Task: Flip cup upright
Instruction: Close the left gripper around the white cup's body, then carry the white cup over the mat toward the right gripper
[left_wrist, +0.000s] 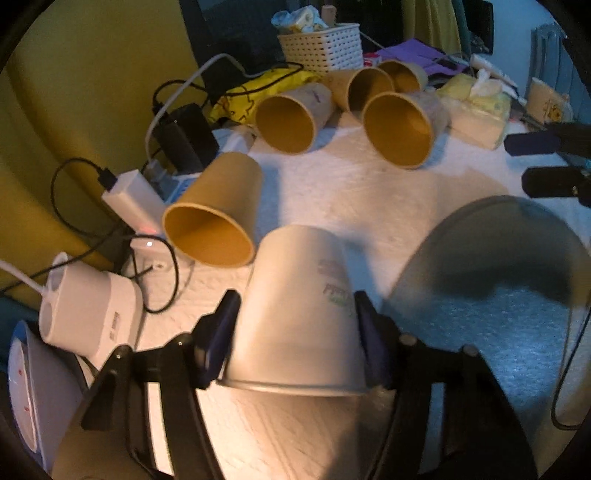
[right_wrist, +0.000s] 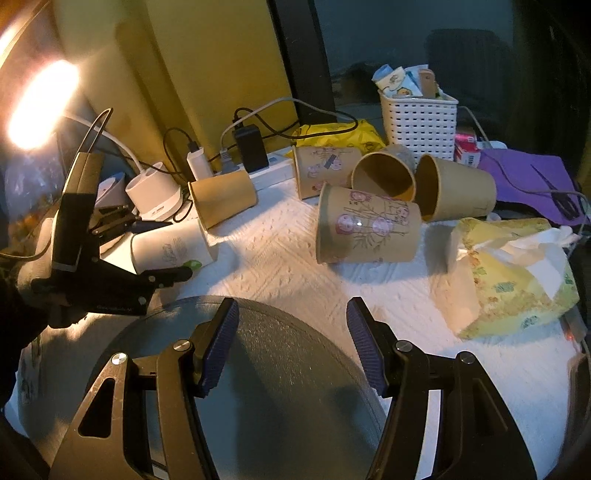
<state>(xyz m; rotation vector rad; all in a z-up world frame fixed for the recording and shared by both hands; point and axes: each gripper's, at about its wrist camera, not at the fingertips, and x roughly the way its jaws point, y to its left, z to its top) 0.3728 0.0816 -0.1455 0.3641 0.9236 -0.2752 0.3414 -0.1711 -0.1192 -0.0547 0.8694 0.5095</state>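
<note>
A: Where do we locate the white cup (left_wrist: 295, 314)?

B: We find it between the fingers of the left hand-held gripper (left_wrist: 295, 325). Both blue pads press its side wall, so that gripper is clamped on the cup. The rim faces the camera and the closed base points away, toward the brown cups. In the right wrist view the same white cup (right_wrist: 171, 249) lies roughly horizontal in the left hand-held gripper (right_wrist: 162, 254), above the white cloth (right_wrist: 280, 266).

A: What do we report for the right hand-held gripper (right_wrist: 291, 350)?

B: Its fingers stand apart with nothing between them. It hovers over a gray round disc (right_wrist: 280, 387) on the bench. In the left wrist view only its 2 dark fingertips (left_wrist: 546, 162) show at the right edge.

A: Which other items do we log?

B: We count 5 brown paper cups on their sides. 1 brown cup (left_wrist: 214, 214) lies just beside the white cup, open mouth toward the camera. The other 4 cluster further back; the nearest one, a flower-printed cup (right_wrist: 369, 229), lies near a tissue pack (right_wrist: 513, 277). A white basket (right_wrist: 419, 122) stands behind the cluster. A power strip (right_wrist: 266, 171) with chargers runs along the yellow wall.
</note>
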